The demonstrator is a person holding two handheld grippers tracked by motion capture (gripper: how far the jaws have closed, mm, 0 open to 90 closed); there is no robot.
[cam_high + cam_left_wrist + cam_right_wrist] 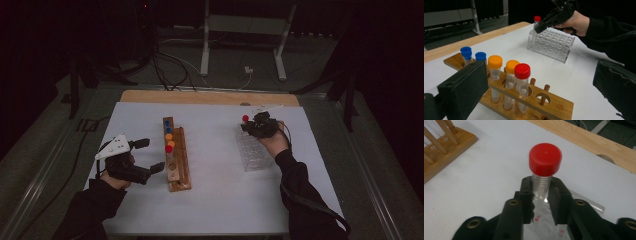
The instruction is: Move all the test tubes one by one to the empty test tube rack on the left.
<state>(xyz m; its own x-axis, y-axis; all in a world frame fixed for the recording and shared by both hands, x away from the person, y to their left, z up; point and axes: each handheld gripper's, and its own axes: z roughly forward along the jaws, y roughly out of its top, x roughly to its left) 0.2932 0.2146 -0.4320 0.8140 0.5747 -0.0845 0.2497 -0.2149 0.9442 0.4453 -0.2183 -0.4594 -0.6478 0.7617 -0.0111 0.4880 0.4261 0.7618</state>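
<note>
Hand-held gripper (541, 195) hiding tube (544, 170) base, apparently.

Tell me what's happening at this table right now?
A person is moving capped tubes between racks. The right claw is shut on a red-capped tube standing at a corner of the clear plastic rack. The left claw is open beside the wooden rack, which holds two blue-capped, two orange-capped and one red-capped tube.
</note>
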